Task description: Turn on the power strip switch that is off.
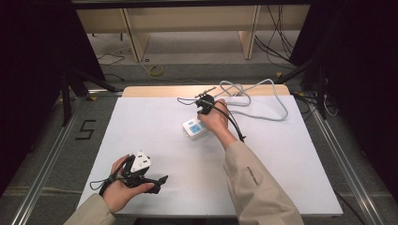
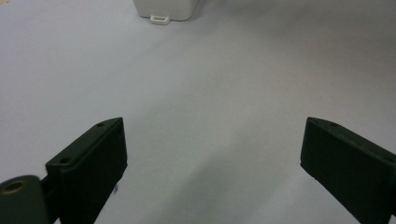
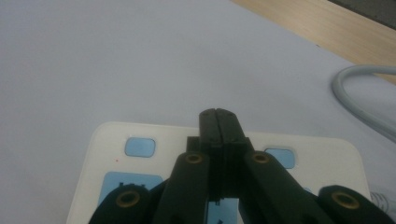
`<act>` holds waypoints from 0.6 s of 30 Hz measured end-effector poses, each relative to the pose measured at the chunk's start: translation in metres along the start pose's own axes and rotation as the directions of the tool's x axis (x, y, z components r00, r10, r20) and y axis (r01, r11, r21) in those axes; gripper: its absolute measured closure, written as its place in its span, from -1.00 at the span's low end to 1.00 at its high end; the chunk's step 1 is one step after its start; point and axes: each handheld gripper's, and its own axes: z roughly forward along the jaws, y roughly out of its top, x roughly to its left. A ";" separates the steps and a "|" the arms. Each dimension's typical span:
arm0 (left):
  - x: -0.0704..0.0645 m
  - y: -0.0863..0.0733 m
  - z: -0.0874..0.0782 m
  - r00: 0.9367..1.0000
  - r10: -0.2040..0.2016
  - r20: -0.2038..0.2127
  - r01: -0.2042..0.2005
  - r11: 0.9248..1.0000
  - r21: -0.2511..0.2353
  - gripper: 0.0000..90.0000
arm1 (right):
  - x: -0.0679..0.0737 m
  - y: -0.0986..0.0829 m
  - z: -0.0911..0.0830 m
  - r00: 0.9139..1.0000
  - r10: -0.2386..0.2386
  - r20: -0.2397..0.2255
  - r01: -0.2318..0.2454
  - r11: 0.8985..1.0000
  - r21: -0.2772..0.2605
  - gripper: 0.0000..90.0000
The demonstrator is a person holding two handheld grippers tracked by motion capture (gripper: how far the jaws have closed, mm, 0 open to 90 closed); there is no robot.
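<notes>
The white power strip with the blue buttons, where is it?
In the high view, the power strip lies mid-table on the white board, right under the right tool, its grey cord looping off toward the far right.

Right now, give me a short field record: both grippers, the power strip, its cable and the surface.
left gripper: open, jaws wide apart, low over the near left of the board, holding nothing
right gripper: jaws shut together, poised over the power strip's top face; contact cannot be told
power strip: white with blue sockets, lying flat near the middle of the board
cable: grey, looped at the far right
board: white, covering the wooden table
</notes>
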 end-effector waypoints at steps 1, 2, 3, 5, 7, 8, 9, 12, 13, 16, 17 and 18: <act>-0.001 0.000 0.000 1.000 0.000 0.001 0.000 1.000 -0.001 -0.85 | 0.000 0.000 -0.002 1.000 -0.003 0.002 0.003 1.000 -0.003 1.00; -0.001 0.000 0.000 1.000 0.000 0.001 0.000 1.000 -0.001 -0.85 | 0.000 0.000 -0.002 1.000 -0.003 0.002 0.003 1.000 -0.003 1.00; -0.001 0.000 0.000 1.000 0.000 0.001 0.000 1.000 -0.003 -0.85 | 0.000 0.000 -0.003 1.000 -0.001 0.003 0.001 1.000 -0.006 0.98; 0.000 0.000 0.000 1.000 -0.006 0.000 0.006 1.000 -0.003 -0.85 | 0.000 -0.001 -0.006 1.000 -0.006 0.000 0.006 1.000 -0.008 0.94; 0.000 0.000 0.000 1.000 -0.008 0.000 0.008 1.000 -0.003 -0.85 | 0.000 -0.002 -0.007 1.000 -0.011 0.001 0.011 1.000 -0.008 0.94; 0.000 0.000 0.000 1.000 -0.014 -0.002 0.014 1.000 -0.004 -0.85 | 0.000 -0.003 -0.009 1.000 -0.024 -0.002 0.024 1.000 -0.005 0.93; 0.000 0.000 0.000 1.000 -0.017 -0.003 0.017 1.000 -0.005 -0.85 | 0.000 -0.003 -0.010 1.000 -0.023 -0.001 0.023 1.000 -0.007 0.91; 0.000 0.000 0.001 1.000 -0.017 -0.003 0.017 1.000 -0.004 -0.85 | -0.002 -0.005 -0.013 1.000 -0.017 -0.005 0.017 1.000 -0.007 0.86; 0.000 0.000 0.001 1.000 -0.017 -0.003 0.017 1.000 -0.004 -0.85 | -0.002 -0.005 -0.013 1.000 -0.017 -0.005 0.017 1.000 -0.007 0.86; -0.001 -0.001 0.001 1.000 -0.017 0.000 0.017 1.000 0.002 -0.85 | -0.005 -0.009 -0.020 1.000 -0.007 -0.007 0.007 1.000 -0.018 0.78; 0.000 -0.001 0.002 1.000 -0.018 0.000 0.018 1.000 0.004 -0.85 | -0.006 -0.011 -0.022 1.000 -0.013 -0.008 0.013 1.000 -0.021 0.76; 0.000 -0.001 0.002 1.000 -0.017 0.000 0.017 1.000 0.006 -0.85 | -0.006 -0.012 -0.024 1.000 -0.013 -0.006 0.013 1.000 -0.020 0.74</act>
